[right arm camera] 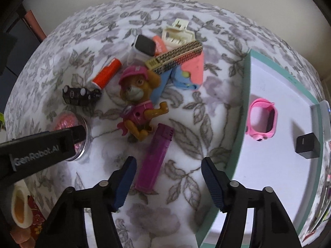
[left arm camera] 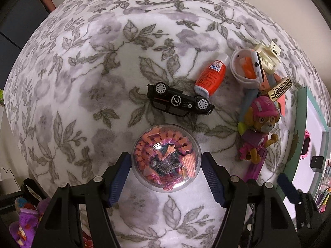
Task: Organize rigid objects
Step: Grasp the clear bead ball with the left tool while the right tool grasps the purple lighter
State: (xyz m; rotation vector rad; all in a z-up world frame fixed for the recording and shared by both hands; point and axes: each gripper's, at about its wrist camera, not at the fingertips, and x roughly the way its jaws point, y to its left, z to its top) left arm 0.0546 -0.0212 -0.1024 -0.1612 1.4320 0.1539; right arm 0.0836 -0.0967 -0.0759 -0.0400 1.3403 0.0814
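A clear dome capsule (left arm camera: 165, 144) holding a pink and orange dragon toy lies on the floral blanket. My left gripper (left arm camera: 165, 155) points straight down over it, with both blue pads against its sides. In the right wrist view one black finger (right arm camera: 78, 133) of that gripper covers part of the capsule (right arm camera: 68, 122). My right gripper (right arm camera: 167, 165) stands open over a purple lighter (right arm camera: 155, 157), which lies between the fingers nearer the left one, untouched. A pink-clad dog figure (right arm camera: 138, 103) lies just beyond the lighter.
A black toy car (left arm camera: 180, 101) lies on its side beside an orange bottle (left arm camera: 211, 74). Beyond the dog is a pile with a cream hair claw (right arm camera: 178, 34) and a white smartwatch (right arm camera: 144, 45). A teal-rimmed white box (right arm camera: 235, 144) at right holds a pink watch (right arm camera: 261, 122) and a black cube (right arm camera: 308, 144).
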